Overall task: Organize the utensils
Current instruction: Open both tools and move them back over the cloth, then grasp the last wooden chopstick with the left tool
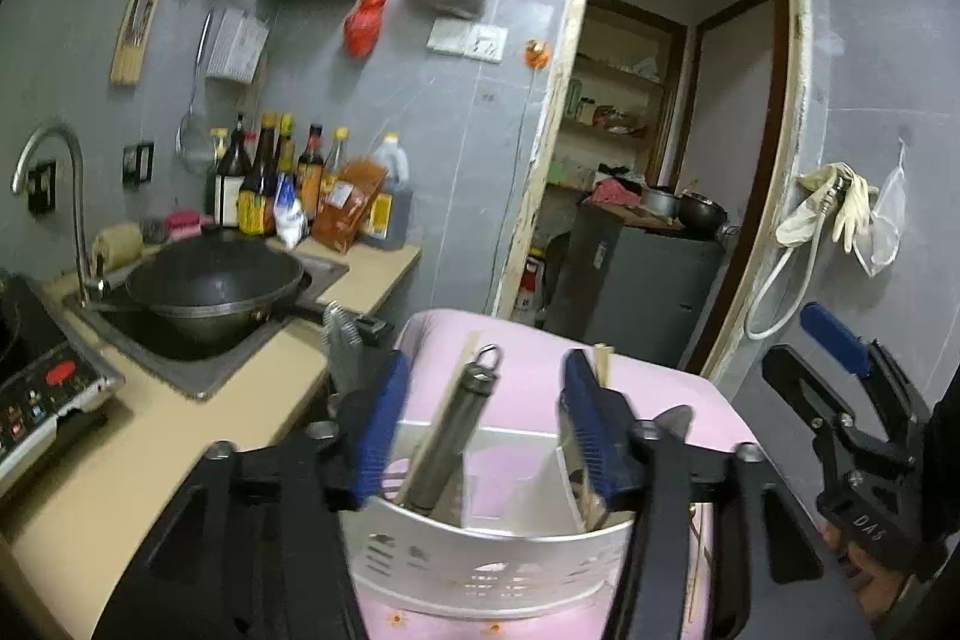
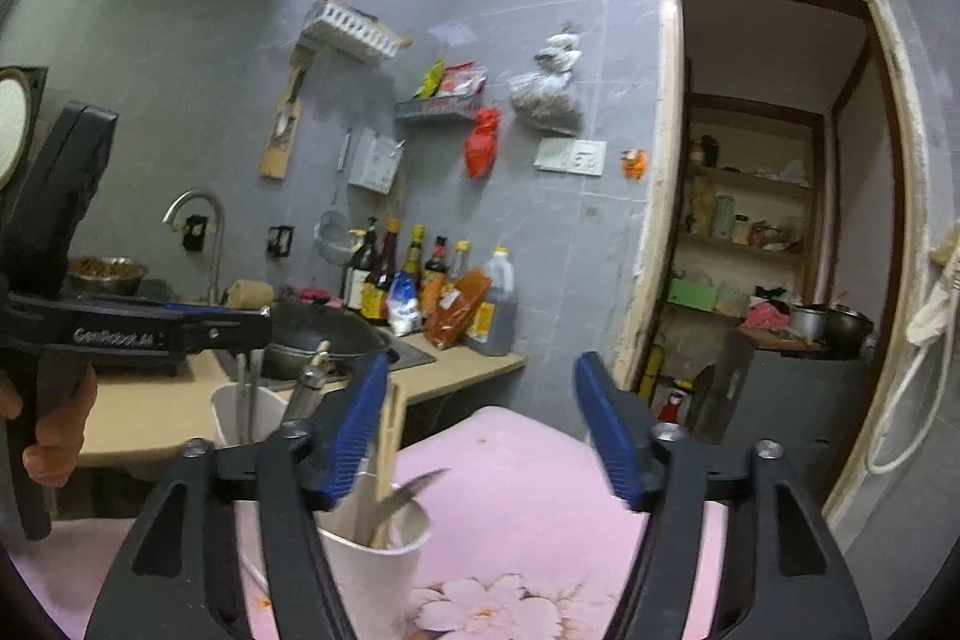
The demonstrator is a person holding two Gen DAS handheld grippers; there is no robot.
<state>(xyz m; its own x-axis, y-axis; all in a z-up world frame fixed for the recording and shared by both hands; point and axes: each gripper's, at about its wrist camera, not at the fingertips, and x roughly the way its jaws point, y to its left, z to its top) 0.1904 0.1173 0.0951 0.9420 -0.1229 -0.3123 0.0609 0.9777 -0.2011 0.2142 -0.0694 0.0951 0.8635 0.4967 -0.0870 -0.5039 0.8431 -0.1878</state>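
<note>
In a cramped grey-tiled kitchen, the left gripper (image 1: 480, 424) hangs released just over a white utensil holder (image 1: 480, 562), its blue-padded fingers (image 1: 381, 430) spread to either side of the holder's near rim with nothing pressed between them. The holder stands on a pink table (image 1: 528, 376) and carries a steel-handled utensil (image 1: 456, 430) leaning in its left compartment, a ring at its top end, and wooden chopsticks (image 1: 602, 364) rising behind the right-hand finger. The right gripper (image 2: 480, 430) is likewise slack, its jaws wide apart above the flower-printed pink table, gripping nothing; from its own camera the holder sits just beside and below its left finger, with chopsticks and a curved metal utensil (image 2: 414, 490) poking out of the nearest section. The same camera catches a person's hand (image 2: 57, 430) wrapped round the handle of the left gripper at the far left edge. Just past the table runs a beige counter (image 1: 198, 436), where a black wok (image 1: 216, 280) rests in the sink (image 1: 327, 274) under a curved steel tap (image 1: 54, 184). A row of sauce bottles (image 1: 288, 184) lines the wall behind it. Farther right, an open doorway (image 1: 690, 130) gives onto a pantry with cluttered shelves, and rubber gloves (image 1: 840, 202) hang on the wall beside it.
</note>
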